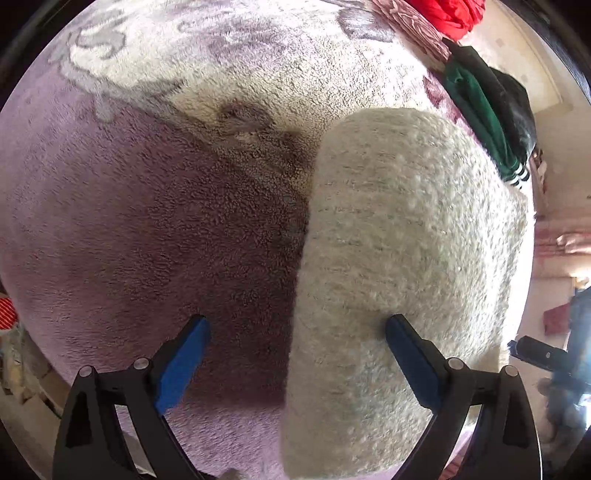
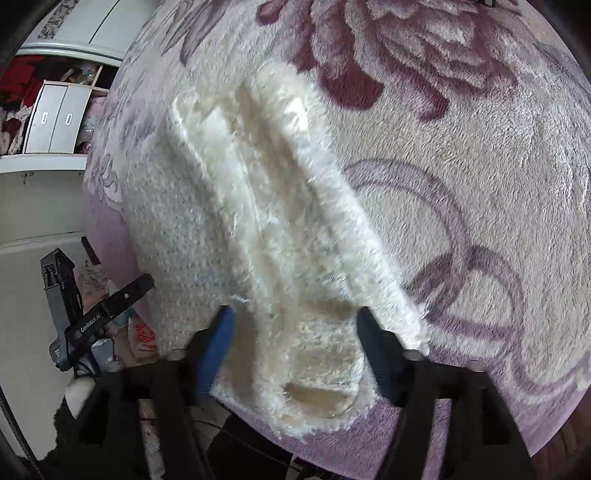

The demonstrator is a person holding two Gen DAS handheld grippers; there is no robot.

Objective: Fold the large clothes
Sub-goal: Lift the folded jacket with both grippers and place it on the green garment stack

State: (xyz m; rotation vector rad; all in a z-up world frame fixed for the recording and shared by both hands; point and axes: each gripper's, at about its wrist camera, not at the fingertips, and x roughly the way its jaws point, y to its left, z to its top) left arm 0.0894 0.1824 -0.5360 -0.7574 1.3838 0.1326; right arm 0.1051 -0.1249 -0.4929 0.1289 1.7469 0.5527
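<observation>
Folding looks well advanced: your cream fuzzy sweater (image 2: 258,221) already lies as a compact, layered bundle on the purple floral plush blanket (image 2: 461,184), with a cuffed sleeve end (image 2: 317,398) lying on top at the end nearest you. What seems left is a last tidy or one more fold, though you cannot see the whole garment in either view.

Your left gripper (image 1: 295,332) is spread wide and has hold of nothing; it straddles the sweater's long left edge, one pad over the blanket and the other over the knit. Your right gripper (image 2: 295,325) is also spread, its pads either side of the cuffed end; whether they touch the wool I cannot tell, and nothing is pinched.

For room, the blanket is bare to the left of the sweater and beyond it. A pile of other clothes, red (image 1: 450,14) and dark green (image 1: 476,110), sits at the far right edge of the bed, well apart. The near blanket edge runs just under the cuffed end, so a pull toward you risks dragging it off.
</observation>
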